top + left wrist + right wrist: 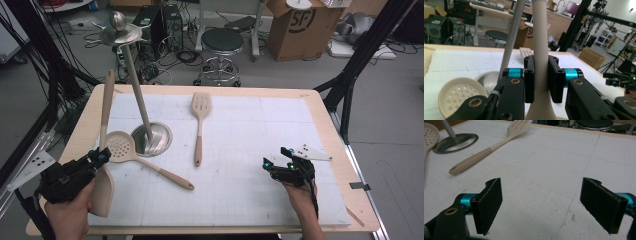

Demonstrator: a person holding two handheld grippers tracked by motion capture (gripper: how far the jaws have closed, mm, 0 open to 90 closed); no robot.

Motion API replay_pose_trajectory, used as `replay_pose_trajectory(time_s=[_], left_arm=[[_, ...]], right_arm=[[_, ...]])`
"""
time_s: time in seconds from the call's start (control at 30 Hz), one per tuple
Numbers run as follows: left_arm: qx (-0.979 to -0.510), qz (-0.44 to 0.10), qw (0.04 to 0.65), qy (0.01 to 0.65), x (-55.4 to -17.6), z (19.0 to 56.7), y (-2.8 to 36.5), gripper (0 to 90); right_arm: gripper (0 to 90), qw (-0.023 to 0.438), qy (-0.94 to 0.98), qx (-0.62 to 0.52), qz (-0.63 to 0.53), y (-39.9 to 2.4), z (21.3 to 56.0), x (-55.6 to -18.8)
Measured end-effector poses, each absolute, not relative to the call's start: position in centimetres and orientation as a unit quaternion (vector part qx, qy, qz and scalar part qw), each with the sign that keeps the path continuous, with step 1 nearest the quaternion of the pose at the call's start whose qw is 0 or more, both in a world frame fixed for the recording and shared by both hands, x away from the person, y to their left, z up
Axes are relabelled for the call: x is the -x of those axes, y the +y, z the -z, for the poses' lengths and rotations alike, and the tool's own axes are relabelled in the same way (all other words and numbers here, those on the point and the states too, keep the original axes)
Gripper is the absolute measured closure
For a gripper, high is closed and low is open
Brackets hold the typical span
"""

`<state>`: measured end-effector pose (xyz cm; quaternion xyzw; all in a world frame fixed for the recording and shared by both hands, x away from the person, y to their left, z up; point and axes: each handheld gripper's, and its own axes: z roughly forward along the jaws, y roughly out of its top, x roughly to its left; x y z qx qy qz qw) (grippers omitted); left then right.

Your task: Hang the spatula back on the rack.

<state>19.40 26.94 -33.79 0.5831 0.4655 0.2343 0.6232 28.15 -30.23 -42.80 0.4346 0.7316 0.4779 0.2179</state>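
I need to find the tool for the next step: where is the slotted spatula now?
In the high view the slotted spatula lies flat near the table's middle, right of the metal stand's round base, head away from the person, untouched.

Slotted turner (pixel 200 120), skimmer (pixel 121 146) lying on white mat (pixel 250 165).

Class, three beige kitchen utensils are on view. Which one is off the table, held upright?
The solid spatula, clamped by the left tongs, handle pointing up. The perforated skimmer and slotted turner lie flat on the white mat.
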Motion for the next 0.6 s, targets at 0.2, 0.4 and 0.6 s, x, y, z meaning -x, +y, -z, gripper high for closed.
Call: replay_pose_trajectory(time_s=[0.2,0.4,0.6], left_arm=[[-0.573,-0.236,0.643,0.45,-19.7,32.8,27.3,77.7],[-0.556,-0.244,0.659,0.443,-20.1,32.2,27.5,77.7],[-0.546,-0.247,0.672,0.434,-20.6,32.0,27.7,77.7]], right_arm=[[17.1,0.217,0.733,-0.435,-0.476,-30.2,42.9,-28.2],[17.1,0.215,0.736,-0.434,-0.473,-30.1,43.0,-28.3],[17.1,0.215,0.736,-0.435,-0.472,-30.0,43.1,-28.3]])
